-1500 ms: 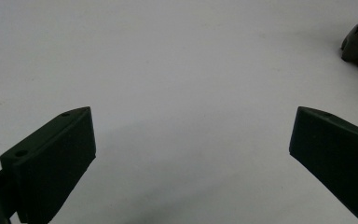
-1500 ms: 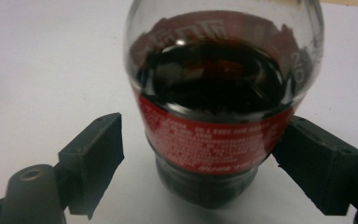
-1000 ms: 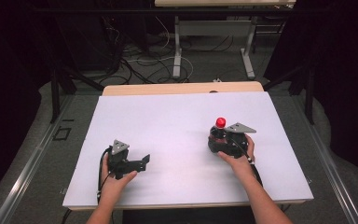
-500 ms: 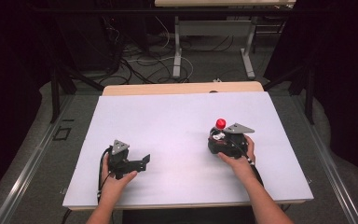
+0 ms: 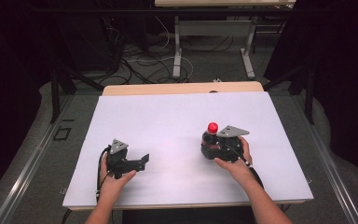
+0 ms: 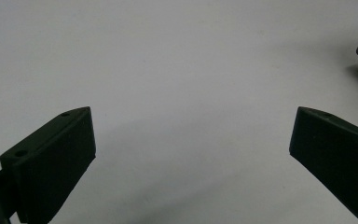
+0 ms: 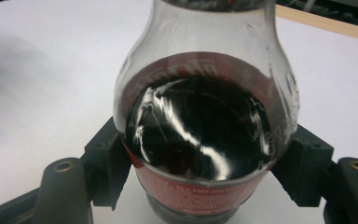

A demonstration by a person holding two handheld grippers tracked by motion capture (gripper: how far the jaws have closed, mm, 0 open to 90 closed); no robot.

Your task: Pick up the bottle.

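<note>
bottle: 1 | gripper: 2, left gripper, right gripper | table: 1

We take this for a lab or recording studio rather than a home. The counter is a plain white board on a wooden top, set on grey carpet. Black curtains close off the left and right sides. On the far floor, loose cables trail around the metal legs of another table.

Left tongs gape wide; right tongs are clamped tight.
</note>
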